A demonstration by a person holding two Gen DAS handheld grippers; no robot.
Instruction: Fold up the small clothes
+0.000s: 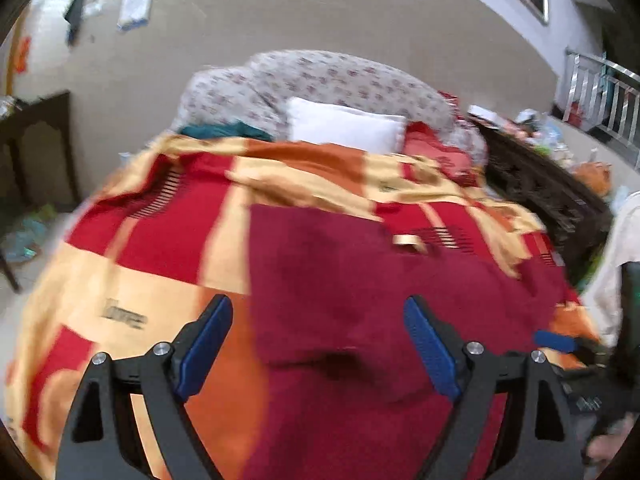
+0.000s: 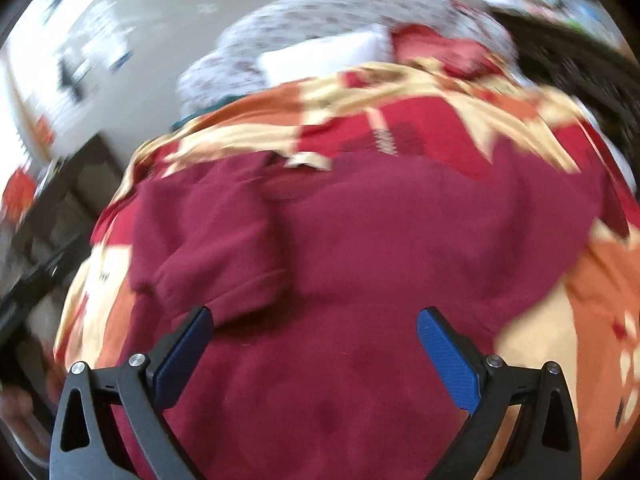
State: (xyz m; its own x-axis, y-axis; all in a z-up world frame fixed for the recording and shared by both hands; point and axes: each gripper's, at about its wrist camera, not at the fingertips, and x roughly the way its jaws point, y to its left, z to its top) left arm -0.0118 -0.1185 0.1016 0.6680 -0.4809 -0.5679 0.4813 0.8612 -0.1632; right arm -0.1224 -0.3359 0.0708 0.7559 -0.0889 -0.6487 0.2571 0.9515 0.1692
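Maroon shirt (image 2: 360,248) flat on bed blanket (image 1: 132,256), one sleeve folded in; left hand-held gripper (image 1: 318,344) and right hand-held gripper (image 2: 316,350) both open, empty (risk: pinching blanket with shirt).

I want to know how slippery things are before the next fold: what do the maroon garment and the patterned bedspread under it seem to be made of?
The maroon garment looks like a soft matte knit, probably cotton jersey or light fleece: no sheen, limp rounded folds, a stitched sleeve hem. The patterned bedspread looks like a smoother woven or printed fabric with a faint sheen in its yellow patches; blur leaves the weave unclear.
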